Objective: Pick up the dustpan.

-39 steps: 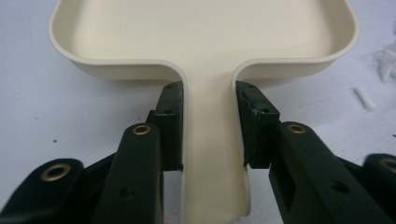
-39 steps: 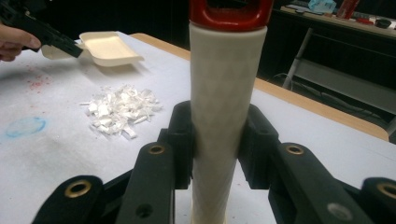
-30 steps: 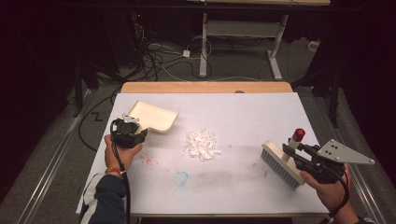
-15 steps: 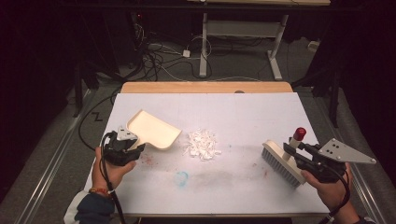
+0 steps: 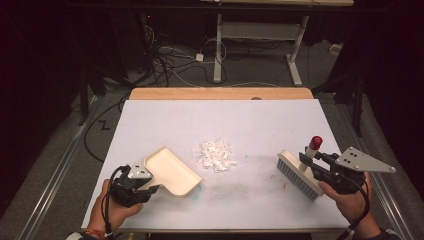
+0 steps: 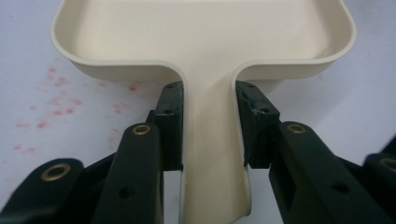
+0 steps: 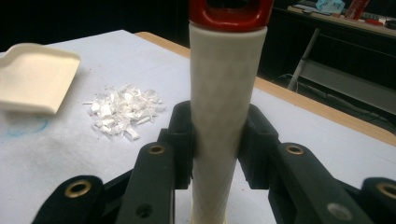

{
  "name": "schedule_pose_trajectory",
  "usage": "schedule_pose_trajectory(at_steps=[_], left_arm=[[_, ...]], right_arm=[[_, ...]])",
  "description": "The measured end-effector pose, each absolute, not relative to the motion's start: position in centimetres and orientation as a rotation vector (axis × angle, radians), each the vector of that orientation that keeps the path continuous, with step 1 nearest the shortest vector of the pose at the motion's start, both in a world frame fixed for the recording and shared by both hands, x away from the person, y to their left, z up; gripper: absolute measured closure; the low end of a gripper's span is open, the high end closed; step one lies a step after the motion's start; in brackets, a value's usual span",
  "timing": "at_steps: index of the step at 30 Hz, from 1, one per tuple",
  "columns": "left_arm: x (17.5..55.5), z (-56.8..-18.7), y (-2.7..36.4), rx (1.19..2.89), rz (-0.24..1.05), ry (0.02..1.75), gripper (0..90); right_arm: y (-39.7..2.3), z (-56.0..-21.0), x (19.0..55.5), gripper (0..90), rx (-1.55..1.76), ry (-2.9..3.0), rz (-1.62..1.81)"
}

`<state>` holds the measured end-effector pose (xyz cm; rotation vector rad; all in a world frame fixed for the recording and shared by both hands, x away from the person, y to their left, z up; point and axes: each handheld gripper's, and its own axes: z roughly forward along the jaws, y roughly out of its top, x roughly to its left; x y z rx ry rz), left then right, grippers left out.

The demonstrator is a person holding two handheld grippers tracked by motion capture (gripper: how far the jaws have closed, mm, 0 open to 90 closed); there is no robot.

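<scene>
1. Left hand-held gripper [image 5: 142,181] clenched on handle of cream dustpan [image 5: 172,170]; pan lying on white worktop [image 5: 250,120], near left front edge.
2. Right hand-held gripper [image 5: 311,161] clamped on white handle of brush [image 5: 299,173], red-capped, bristles down.
3. White scraps [image 5: 216,154] piled between dustpan and brush.

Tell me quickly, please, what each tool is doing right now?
Left tool: shut on the dustpan handle.
Right tool: shut on the brush handle.

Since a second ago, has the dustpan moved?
Yes. The dustpan, held in the left gripper, has come toward the table's near edge and now sits lower left of the paper scraps.
</scene>
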<state>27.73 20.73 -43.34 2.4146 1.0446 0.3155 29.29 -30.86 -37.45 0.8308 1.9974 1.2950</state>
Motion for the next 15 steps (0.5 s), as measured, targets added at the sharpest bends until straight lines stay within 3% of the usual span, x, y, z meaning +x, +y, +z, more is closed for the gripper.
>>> schedule_pose_trajectory(at_steps=[15], left_arm=[[28.33, -44.47, 20.0, 2.431, 0.244, 1.044, 63.7]], right_arm=[[-31.1, -37.63, 29.53, 70.1, 0.845, 1.996, 1.312]])
